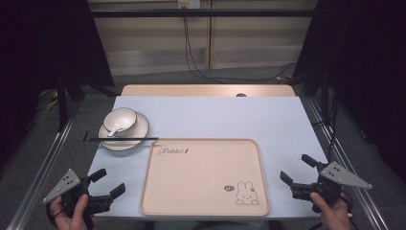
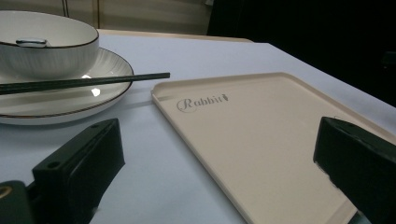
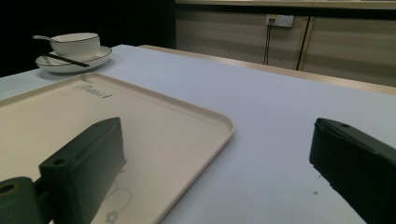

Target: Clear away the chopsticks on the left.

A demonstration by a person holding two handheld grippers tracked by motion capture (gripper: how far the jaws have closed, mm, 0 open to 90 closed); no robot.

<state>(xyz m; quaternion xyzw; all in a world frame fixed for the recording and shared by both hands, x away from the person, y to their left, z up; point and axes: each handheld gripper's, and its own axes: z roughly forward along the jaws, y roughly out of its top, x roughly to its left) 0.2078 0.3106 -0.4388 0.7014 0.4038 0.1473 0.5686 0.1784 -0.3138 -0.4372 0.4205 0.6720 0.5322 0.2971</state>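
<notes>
- At the lower left of the high view, your left hand (image 1: 72, 211) holds the left gripper (image 1: 109, 184) low over the near edge of the tabletop (image 1: 210, 115), just left of the tray (image 1: 191, 177); its jaws are spread wide with nothing between them.
- At the lower right of that view, your right hand (image 1: 330, 211) holds the right gripper (image 1: 298, 168) just right of the tray, jaws likewise spread and pinching nothing.
- Between the two grippers, the beige tray lies flat on the light blue tabletop, with a "Rabbit" script at its upper left corner and a small rabbit drawing at its lower right corner.
- Toward the upper left of the high view, a white plate (image 1: 139, 132) sits on the tabletop just beyond the tray's far left corner, apart from it.
- On that plate stands a white bowl (image 1: 125, 116) with a spoon (image 1: 111, 131) resting in it, handle over the rim.
- Across the near part of the plate, dark chopsticks (image 1: 123, 139) lie level, their right ends reaching past the plate's rim.
- Through the left gripper view, you see the plate, bowl and chopsticks at the upper left and the tray's script corner at the middle.
</notes>
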